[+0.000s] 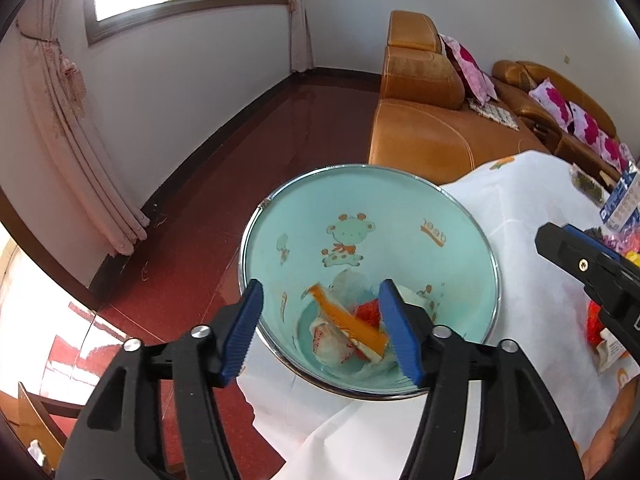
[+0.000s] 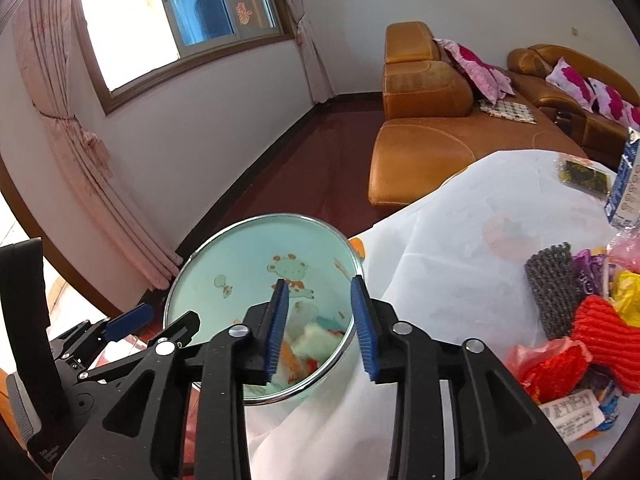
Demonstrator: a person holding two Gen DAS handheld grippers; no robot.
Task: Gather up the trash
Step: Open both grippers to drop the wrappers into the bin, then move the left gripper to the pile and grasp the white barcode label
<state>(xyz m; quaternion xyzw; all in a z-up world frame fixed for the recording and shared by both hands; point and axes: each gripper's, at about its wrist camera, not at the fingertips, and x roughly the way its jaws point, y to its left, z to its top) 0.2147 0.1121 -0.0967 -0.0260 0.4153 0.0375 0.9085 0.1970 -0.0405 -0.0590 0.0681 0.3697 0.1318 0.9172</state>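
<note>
Surface: a table under a white cloth (image 1: 516,216), its edge running just right of my left claw (image 1: 320,330); red floor (image 1: 256,152) open beyond to the white wall and an orange sofa (image 1: 420,136). Bin: a mint pail (image 1: 400,208), mouth facing up, directly under my left claw, jaws spread and empty. Contents: an orange strip (image 1: 344,320), long axis running diagonally from the left jaw toward the right one, among crumpled wrappers. My right claw (image 2: 324,328) hung over the pail's near rim, jaws parted, nothing between them. Remaining litter (image 2: 560,360): heaped to its right, by the table's edge.
</note>
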